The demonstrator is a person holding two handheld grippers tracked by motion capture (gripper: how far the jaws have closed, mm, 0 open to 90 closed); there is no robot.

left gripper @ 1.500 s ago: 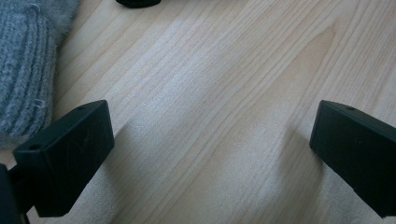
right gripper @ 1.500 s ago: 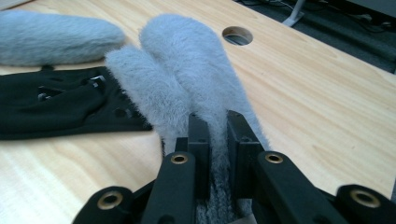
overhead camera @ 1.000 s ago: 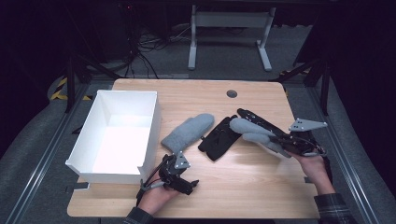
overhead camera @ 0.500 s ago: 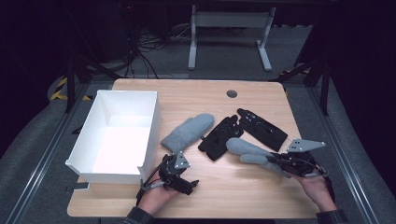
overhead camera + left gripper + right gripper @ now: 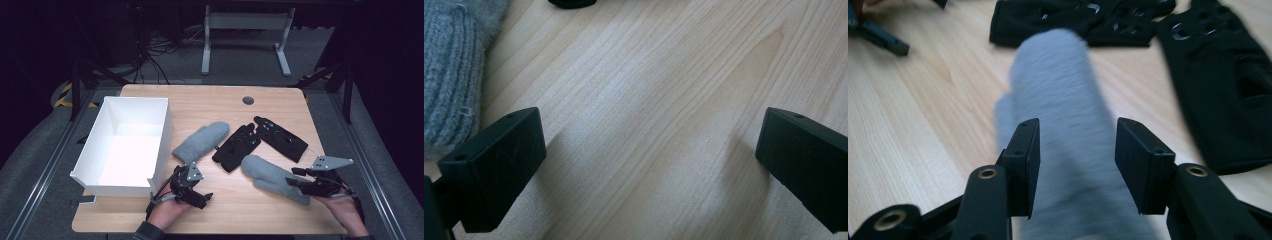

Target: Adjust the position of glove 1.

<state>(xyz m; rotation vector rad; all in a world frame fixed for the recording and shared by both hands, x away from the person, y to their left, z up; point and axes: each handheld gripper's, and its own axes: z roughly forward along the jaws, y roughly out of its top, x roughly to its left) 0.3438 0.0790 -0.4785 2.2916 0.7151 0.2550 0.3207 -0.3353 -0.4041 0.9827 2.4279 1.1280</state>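
Nearest the person, the left gripper (image 5: 196, 196) rested on the pale wooden table (image 5: 210, 102) with jaws spread wide and empty, beside the cuff of a grey knitted mitten (image 5: 201, 142). The right gripper (image 5: 1075, 160) straddled a second grey knitted mitten (image 5: 1063, 100), jaws either side but seemingly not pinching. Sorting into the white rectangular box (image 5: 95, 140) seemed underway; next, closing and lifting. Beyond lay two black perforated gloves (image 5: 260, 140).
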